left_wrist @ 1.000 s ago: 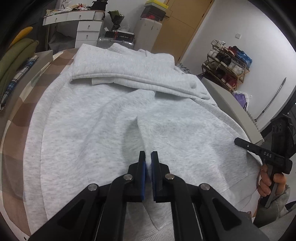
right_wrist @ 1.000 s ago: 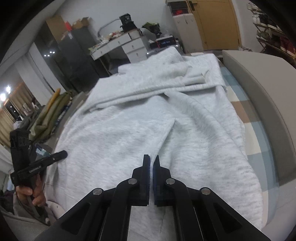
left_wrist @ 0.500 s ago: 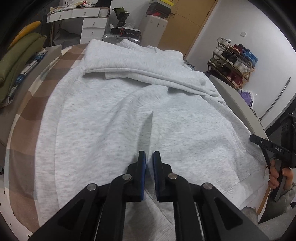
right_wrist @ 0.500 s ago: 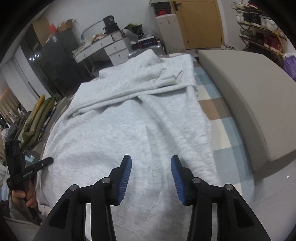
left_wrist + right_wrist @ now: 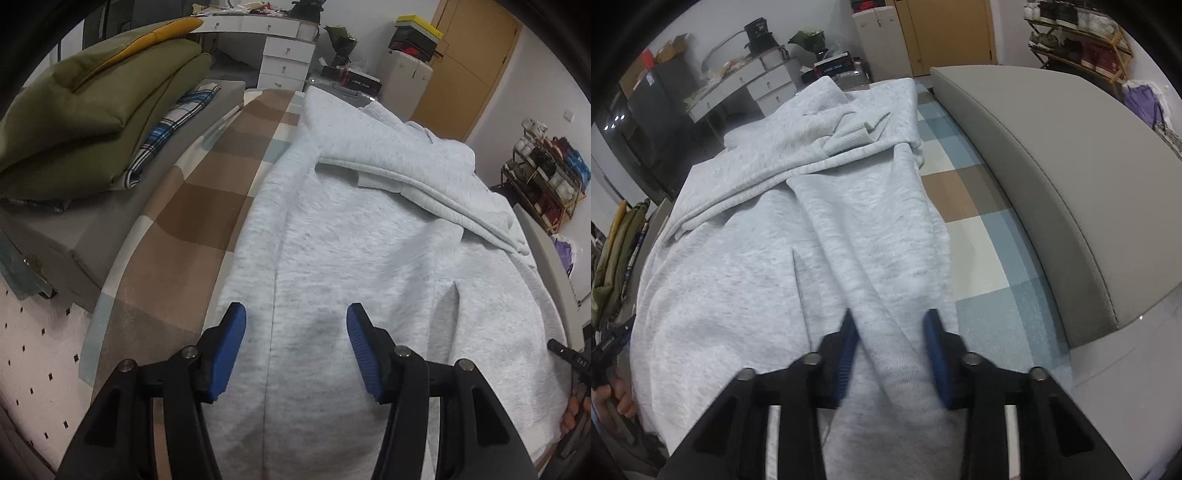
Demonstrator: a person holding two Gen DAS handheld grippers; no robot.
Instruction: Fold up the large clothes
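Cluttered room: white drawers and a wooden door behind, grey cushion (image 5: 1052, 177) along the right. Checked bed cover (image 5: 192, 206) carrying the light grey sweatshirt (image 5: 351, 258), sleeves already folded across the far end. Left gripper (image 5: 295, 345) low over the near hem by the left side seam, jaws just opened, spread, pressing nothing. Right gripper (image 5: 892, 354) at the near right edge, jaws just closing around a raised ridge of cloth, not plainly pinching yet. Likely step: seizing both near corners. Next: firm pinches, then lifting the hem toward the collar. Bare cover either side, cushion close on the right.
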